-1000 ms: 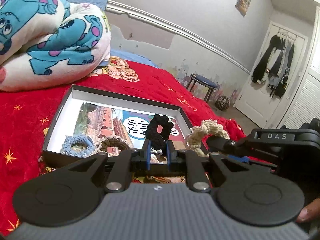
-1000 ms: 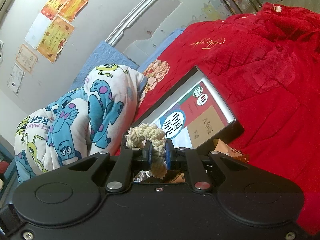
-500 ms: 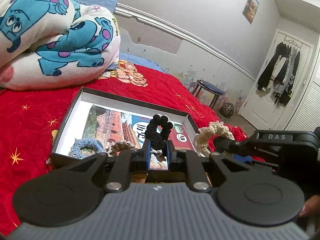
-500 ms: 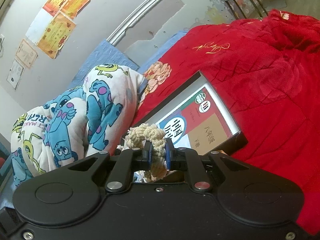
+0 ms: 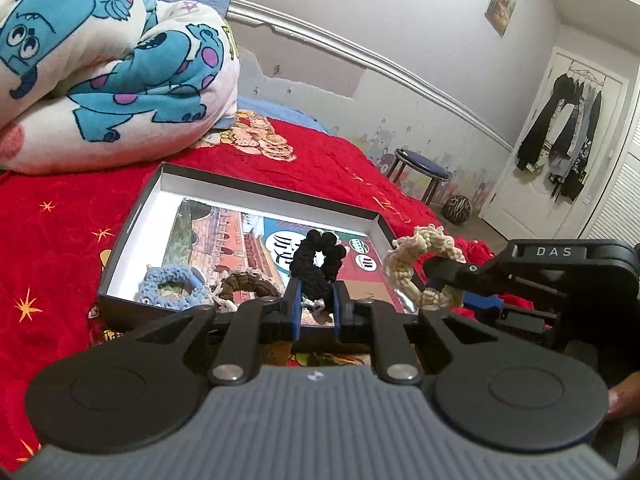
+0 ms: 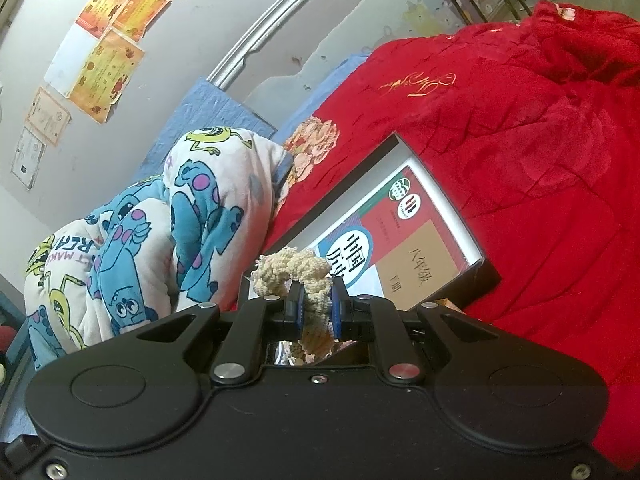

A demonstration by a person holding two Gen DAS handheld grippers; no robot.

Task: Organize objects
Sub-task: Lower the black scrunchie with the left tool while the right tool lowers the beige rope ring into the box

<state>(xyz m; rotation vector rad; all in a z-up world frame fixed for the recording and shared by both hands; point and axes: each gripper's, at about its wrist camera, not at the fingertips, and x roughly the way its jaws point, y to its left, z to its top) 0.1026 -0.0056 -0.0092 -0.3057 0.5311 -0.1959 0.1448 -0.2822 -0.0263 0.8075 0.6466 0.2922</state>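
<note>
A shallow black box point(image 5: 136, 216) with a white inside lies on the red bedspread, a colourful book flat in it. A blue crochet scrunchie point(image 5: 170, 286) and a brown one point(image 5: 250, 282) lie at its near edge. My left gripper point(image 5: 316, 308) is shut on a black scrunchie point(image 5: 318, 258), held above the box's near side. My right gripper point(image 6: 314, 306) is shut on a cream scrunchie point(image 6: 298, 270); in the left wrist view it point(image 5: 440, 276) holds the cream scrunchie point(image 5: 420, 254) over the box's right corner.
A folded cartoon-print blanket point(image 5: 108, 60) lies behind the box to the left. A blue stool point(image 5: 422, 168) and a door hung with clothes point(image 5: 560, 120) stand beyond the bed. Papers point(image 6: 104, 48) hang on the wall.
Both grippers have moved a little forward towards the box, each still holding its scrunchie. The box looks closer and lower in both views.
</note>
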